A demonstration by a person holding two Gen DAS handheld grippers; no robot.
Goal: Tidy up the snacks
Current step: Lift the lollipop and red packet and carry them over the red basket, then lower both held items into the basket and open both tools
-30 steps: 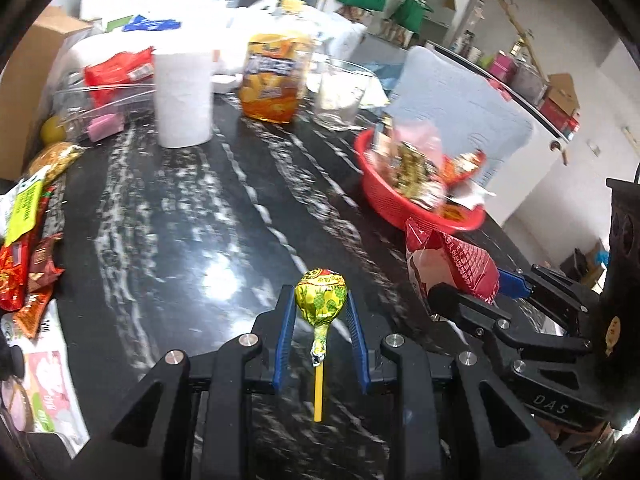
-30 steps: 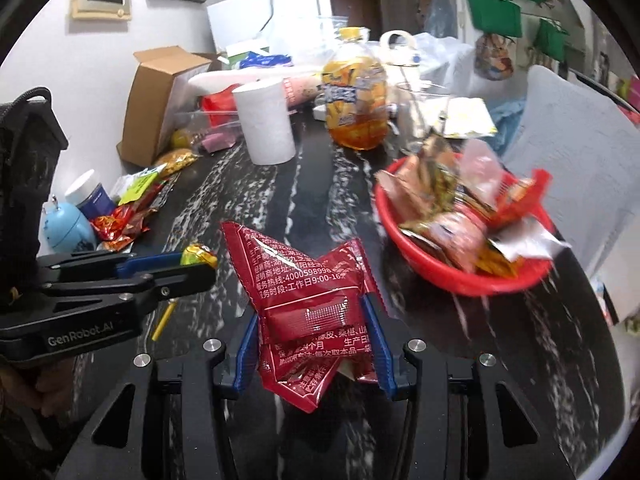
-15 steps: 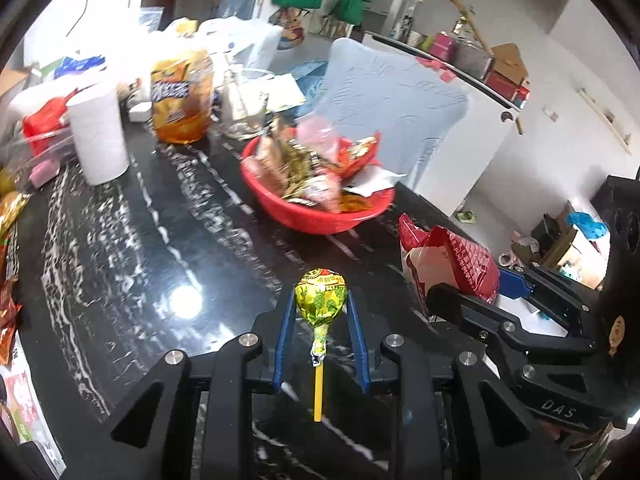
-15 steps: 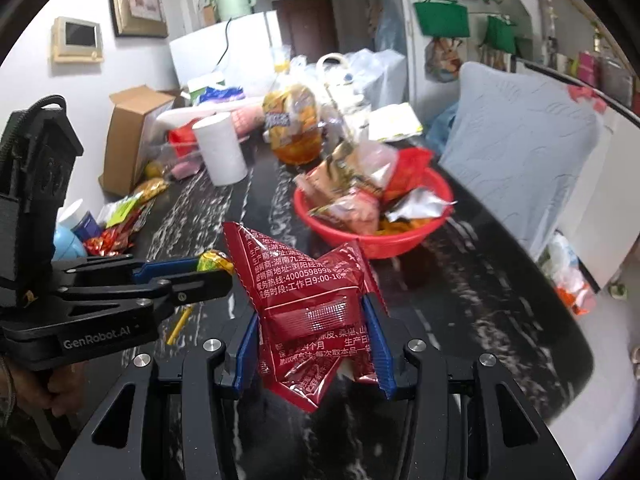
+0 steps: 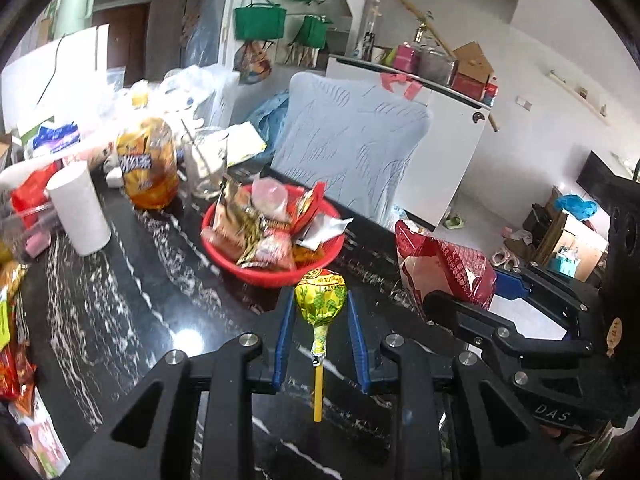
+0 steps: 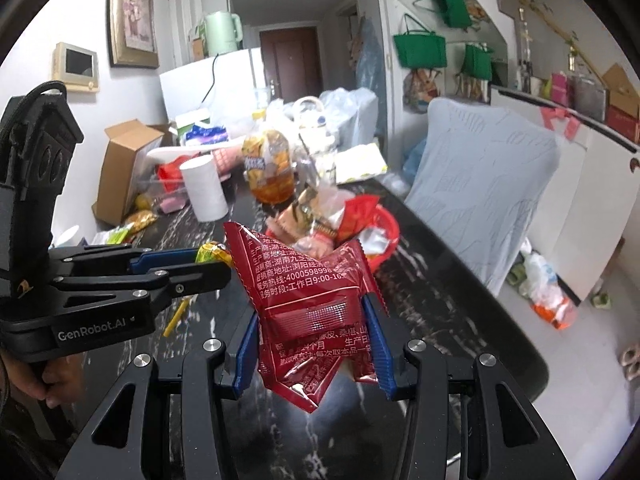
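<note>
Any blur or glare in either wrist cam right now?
Left wrist: paper roll and table's left side smeared by motion, held lollipop sharp, no strong glare. Right wrist: red snack packet sharp with print legible, basket behind it soft.

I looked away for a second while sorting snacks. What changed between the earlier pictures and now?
Both grippers lifted and swung toward the red basket, now centred ahead. Nothing was grabbed or released: the left gripper still holds the lollipop, the right gripper the red packet.

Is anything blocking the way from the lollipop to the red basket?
Nothing visible does: only bare black tabletop lies between the lollipop and the red basket, though the basket is already heaped.
</note>
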